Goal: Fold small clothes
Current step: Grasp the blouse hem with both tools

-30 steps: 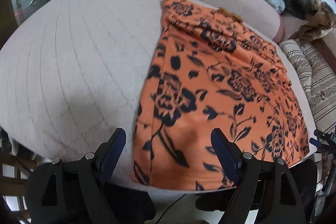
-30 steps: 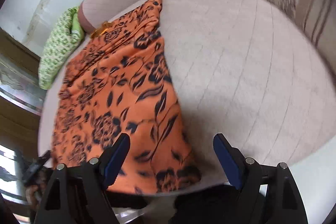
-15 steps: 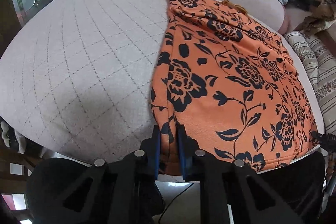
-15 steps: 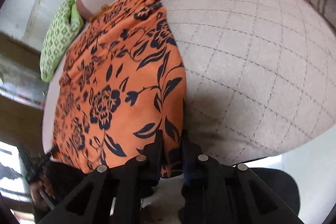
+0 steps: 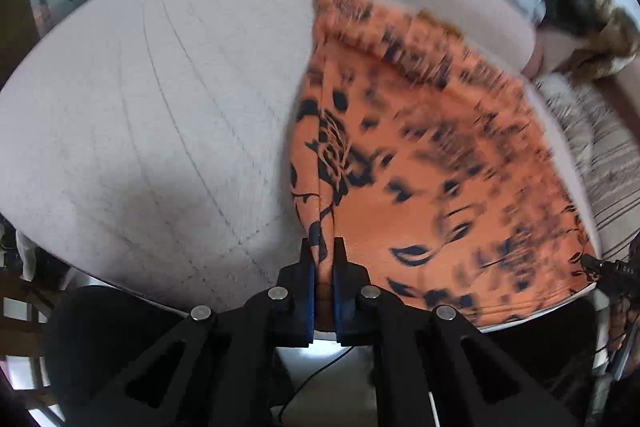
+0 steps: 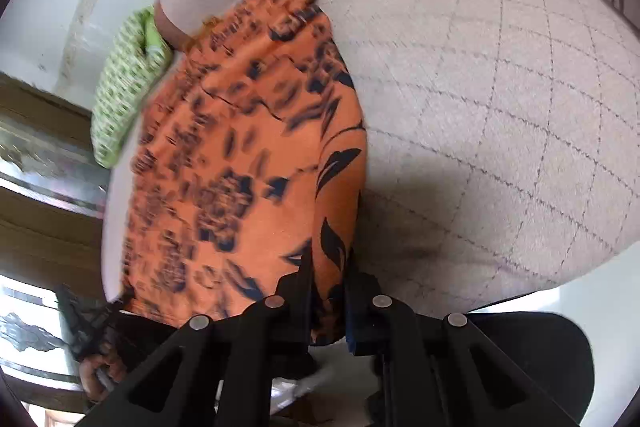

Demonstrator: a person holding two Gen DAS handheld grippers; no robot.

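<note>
Orange floral-print knit garment [image 5: 432, 163] lies flat on the pale quilted bed [image 5: 152, 115], near hem pinched by both: left gripper [image 5: 323, 259] at its 6 o'clock corner, right gripper [image 6: 329, 267] likewise, fingers clamped on cloth. You should lift both corners evenly toward 12 o'clock; the soft, drapey fabric sags.

**Orange flowered garment, near corners pinched and raised**

An orange garment [image 5: 432, 163] printed with dark navy flowers and leaves lies spread on a pale quilted bed. Its far end reaches toward the bed's back edge, where the cloth bunches in folds. The two near corners are pinched and lifted off the bed, and the side edges curl upward. Much of the print is blurred.
</note>
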